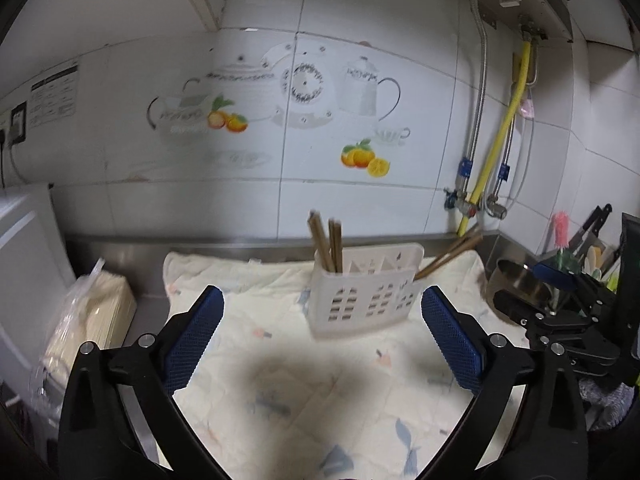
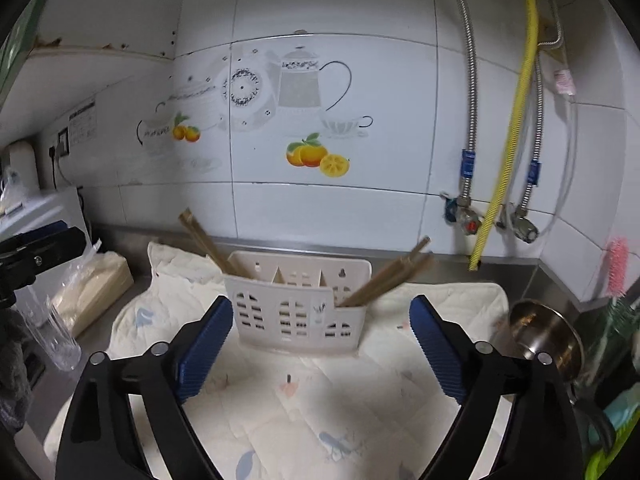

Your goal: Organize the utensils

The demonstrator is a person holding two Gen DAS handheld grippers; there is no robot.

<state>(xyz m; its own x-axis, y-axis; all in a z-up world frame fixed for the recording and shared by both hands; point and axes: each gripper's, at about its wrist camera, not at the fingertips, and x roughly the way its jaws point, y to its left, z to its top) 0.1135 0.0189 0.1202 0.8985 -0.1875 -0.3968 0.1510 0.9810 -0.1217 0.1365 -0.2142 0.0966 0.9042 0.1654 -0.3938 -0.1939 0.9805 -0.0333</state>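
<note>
A white plastic utensil holder (image 1: 362, 290) (image 2: 298, 306) with cut-out windows stands on a pale printed cloth (image 1: 288, 380) (image 2: 320, 400). Brown chopsticks (image 1: 326, 246) (image 2: 208, 242) stick up from its left compartment. Another bundle of chopsticks (image 1: 450, 258) (image 2: 390, 278) leans out to the right from its right compartment. My left gripper (image 1: 322, 304) is open in front of the holder, with nothing between its blue pads. In the same way my right gripper (image 2: 320, 314) is open and empty, short of the holder. The right gripper (image 1: 560, 312) also shows at the right edge of the left wrist view.
A bag of pale sticks (image 1: 86, 320) (image 2: 90, 288) lies left of the cloth, and a clear glass (image 2: 52, 332) stands nearer. A steel bowl (image 1: 520, 282) (image 2: 546, 338), a pink brush (image 1: 560, 230) (image 2: 616, 266) and knives (image 1: 592, 222) crowd the right. Hoses (image 1: 494, 136) (image 2: 516, 120) run down the tiled wall.
</note>
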